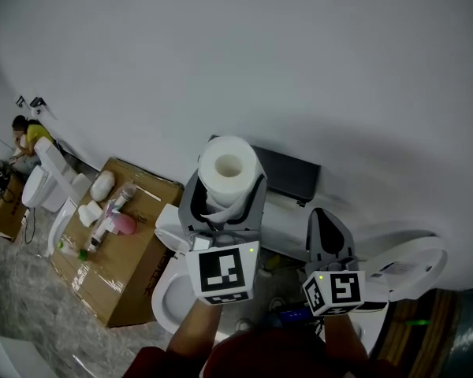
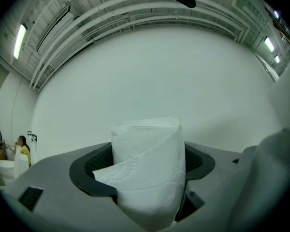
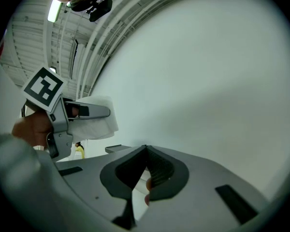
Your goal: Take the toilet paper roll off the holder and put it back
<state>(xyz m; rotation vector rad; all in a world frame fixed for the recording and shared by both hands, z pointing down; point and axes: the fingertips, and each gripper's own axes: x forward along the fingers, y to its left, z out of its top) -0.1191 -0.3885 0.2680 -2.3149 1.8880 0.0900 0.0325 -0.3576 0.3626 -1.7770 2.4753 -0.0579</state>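
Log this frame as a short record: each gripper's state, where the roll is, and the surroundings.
left gripper: shut on the toilet paper roll, fingers against its sides
toilet paper roll: held up before the white wall, core hole toward the head camera, loose end draped across it
right gripper: shut, empty, lower and to the right
surroundings: dark box on the wall behind the roll; cardboard box and toilet below

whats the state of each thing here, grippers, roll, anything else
left gripper, shut on the toilet paper roll
toilet paper roll, held up in front of the wall, loose end peeling away
right gripper, shut, holding nothing
cardboard box, closed, small things lying on top
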